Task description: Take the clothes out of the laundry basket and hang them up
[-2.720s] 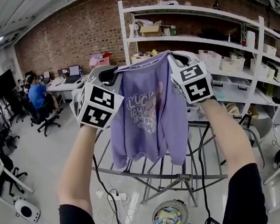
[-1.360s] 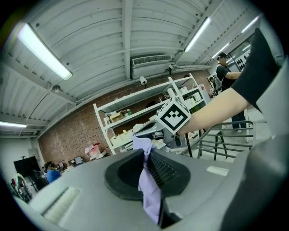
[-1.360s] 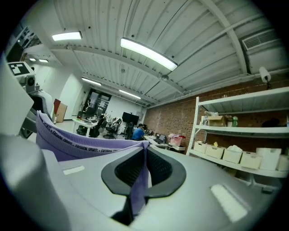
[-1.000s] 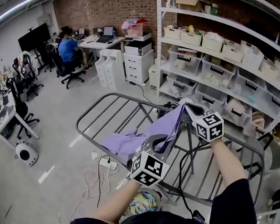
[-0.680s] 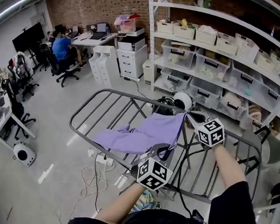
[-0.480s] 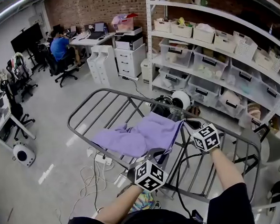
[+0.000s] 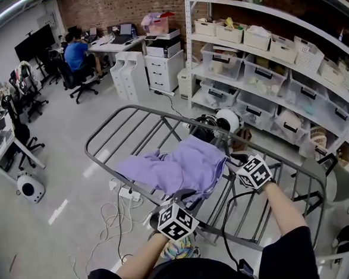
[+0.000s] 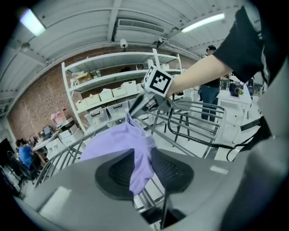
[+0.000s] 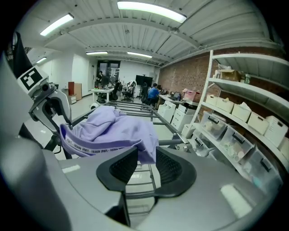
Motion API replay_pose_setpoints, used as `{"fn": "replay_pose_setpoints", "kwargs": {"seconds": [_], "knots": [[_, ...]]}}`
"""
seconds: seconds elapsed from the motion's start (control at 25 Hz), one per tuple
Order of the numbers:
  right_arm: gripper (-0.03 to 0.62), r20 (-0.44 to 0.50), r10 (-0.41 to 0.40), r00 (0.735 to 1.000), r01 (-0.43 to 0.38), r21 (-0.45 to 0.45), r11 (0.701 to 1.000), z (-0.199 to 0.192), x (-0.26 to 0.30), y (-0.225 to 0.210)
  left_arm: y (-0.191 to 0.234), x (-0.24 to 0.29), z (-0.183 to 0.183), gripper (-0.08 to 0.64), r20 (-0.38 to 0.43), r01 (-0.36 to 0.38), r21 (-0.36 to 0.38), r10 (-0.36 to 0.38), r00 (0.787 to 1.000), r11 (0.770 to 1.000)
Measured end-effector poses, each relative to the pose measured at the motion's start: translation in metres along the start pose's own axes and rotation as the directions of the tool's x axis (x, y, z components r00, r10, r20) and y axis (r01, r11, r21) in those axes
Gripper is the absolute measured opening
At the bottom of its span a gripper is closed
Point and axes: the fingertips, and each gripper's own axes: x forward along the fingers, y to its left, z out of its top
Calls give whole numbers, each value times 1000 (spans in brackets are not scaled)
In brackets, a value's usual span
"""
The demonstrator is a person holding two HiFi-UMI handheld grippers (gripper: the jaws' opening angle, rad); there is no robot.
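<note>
A purple sweatshirt (image 7: 176,165) lies spread over the bars of a grey metal drying rack (image 7: 120,125). My left gripper (image 7: 187,197) is at the garment's near hem, low in the head view. In the left gripper view a fold of the sweatshirt (image 8: 113,140) hangs loosely between the parted pads of the left gripper (image 8: 143,155), whose jaws have just been opening. My right gripper (image 7: 231,162) is at the sweatshirt's right edge. In the right gripper view the printed hem (image 9: 113,128) drapes across the tips of the right gripper (image 9: 145,158), with a gap below it; these jaws have also just been opening.
White shelving with storage bins (image 7: 264,52) runs along the right behind the rack. A basket with colourful cloth (image 7: 181,249) sits on the floor below my arms, and cables with a power strip (image 7: 123,220) lie to its left. A person (image 7: 76,53) sits at a far desk.
Both grippers have come down toward the rack's near side, and the sweatshirt has gone from hanging stretched between them to lying on the bars. Both pairs of jaws stand wider.
</note>
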Motion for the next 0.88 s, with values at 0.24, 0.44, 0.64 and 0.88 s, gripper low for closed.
{"fn": "replay_pose_setpoints", "kwargs": {"seconds": [0.24,0.44,0.64,0.88], "knots": [[181,-24,-42,999,42,11,999,1,-20,-23,33,-19,-23,112,-17,-63,-34,62,998,997],[181,11,-99,995,99,18,995,25,-14,-34,75,-20,-35,129,-29,-162,-28,161,987,986],[179,18,-89,996,88,27,996,54,25,-25,109,-9,-55,165,-103,-172,11,172,980,985],[175,-29,-41,999,44,136,990,81,90,-26,149,-2,-83,224,-160,-173,-76,159,974,982]]}}
